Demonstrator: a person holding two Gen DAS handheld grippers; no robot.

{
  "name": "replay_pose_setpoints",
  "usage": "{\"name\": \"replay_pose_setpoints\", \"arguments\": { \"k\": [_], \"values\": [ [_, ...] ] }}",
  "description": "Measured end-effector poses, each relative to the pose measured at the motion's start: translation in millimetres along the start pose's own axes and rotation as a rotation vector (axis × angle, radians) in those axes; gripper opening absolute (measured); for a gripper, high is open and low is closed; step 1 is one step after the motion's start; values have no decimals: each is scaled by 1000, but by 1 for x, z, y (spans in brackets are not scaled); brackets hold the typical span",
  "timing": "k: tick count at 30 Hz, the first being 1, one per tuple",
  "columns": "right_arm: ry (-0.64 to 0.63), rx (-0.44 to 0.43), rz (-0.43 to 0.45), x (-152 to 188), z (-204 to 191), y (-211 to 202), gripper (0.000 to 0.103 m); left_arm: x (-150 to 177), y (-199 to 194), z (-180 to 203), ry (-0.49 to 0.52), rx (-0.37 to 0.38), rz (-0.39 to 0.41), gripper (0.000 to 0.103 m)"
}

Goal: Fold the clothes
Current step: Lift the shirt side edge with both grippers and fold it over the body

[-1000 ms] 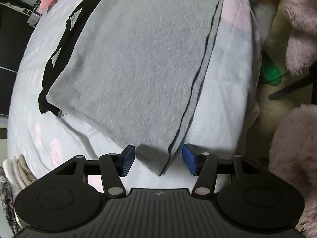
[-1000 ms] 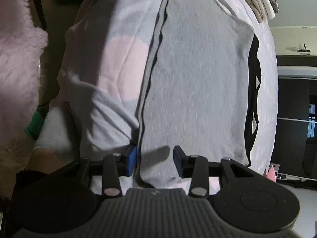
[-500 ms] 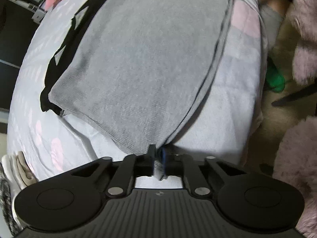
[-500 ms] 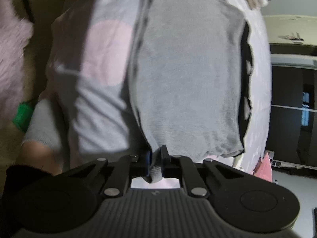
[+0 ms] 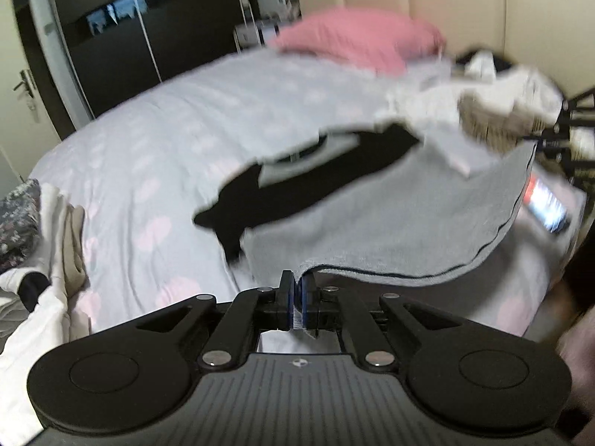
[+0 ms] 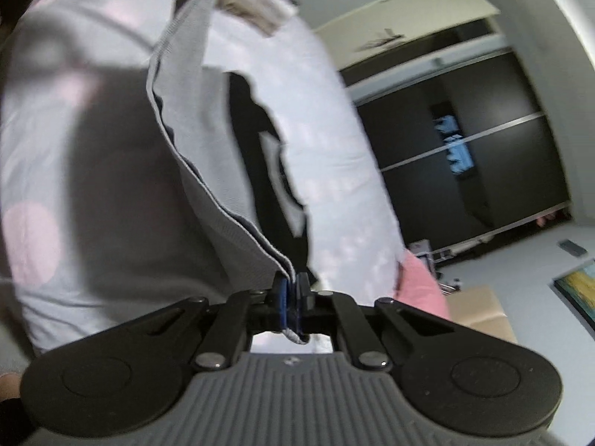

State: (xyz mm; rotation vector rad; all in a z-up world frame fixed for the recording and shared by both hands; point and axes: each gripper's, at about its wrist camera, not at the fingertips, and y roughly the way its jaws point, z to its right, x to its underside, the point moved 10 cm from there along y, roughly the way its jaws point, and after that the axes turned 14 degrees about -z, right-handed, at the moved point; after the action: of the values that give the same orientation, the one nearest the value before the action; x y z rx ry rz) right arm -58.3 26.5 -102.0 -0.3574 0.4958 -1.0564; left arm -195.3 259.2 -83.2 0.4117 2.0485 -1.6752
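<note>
A grey garment point(image 5: 390, 223) with a thin dark seam and black sleeve parts point(image 5: 297, 189) hangs lifted over the bed. My left gripper point(image 5: 295, 297) is shut on one corner of its near hem. My right gripper point(image 6: 292, 299) is shut on the other corner, and the grey garment point(image 6: 193, 137) stretches away from it in a taut fold, its black part point(image 6: 260, 126) beside it. The far end of the cloth still touches the bedsheet point(image 5: 178, 141).
A pink pillow point(image 5: 357, 37) and a heap of light clothes point(image 5: 494, 89) lie near the cream headboard point(image 5: 465, 0). Folded laundry point(image 5: 41, 245) sits at the bed's left edge. A dark wardrobe point(image 6: 465, 156) stands beyond the bed. A phone-like object point(image 5: 546, 204) lies at right.
Both grippers went from open to shut on the garment's hem corners, then lifted it off the bed and swung upward, so the views now look across the room.
</note>
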Motion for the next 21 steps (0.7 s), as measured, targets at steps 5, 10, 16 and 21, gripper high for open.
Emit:
{"name": "replay_pose_setpoints", "arguments": {
  "k": [5,10,16,21],
  "values": [
    [78,40,17,1,32,-29,4,-7,-43,-8,-34,7,71,2],
    [86,76,28,0,44,-56,4,-4,-75,-6,-73,27,109,2],
    [92,68,17,-3,54,-49,4,-11,-74,-1,-27,8,95,2],
    [91,64,5,-12,69,-16,4,-32,-56,-14,15,-30,78,2]
  ]
}}
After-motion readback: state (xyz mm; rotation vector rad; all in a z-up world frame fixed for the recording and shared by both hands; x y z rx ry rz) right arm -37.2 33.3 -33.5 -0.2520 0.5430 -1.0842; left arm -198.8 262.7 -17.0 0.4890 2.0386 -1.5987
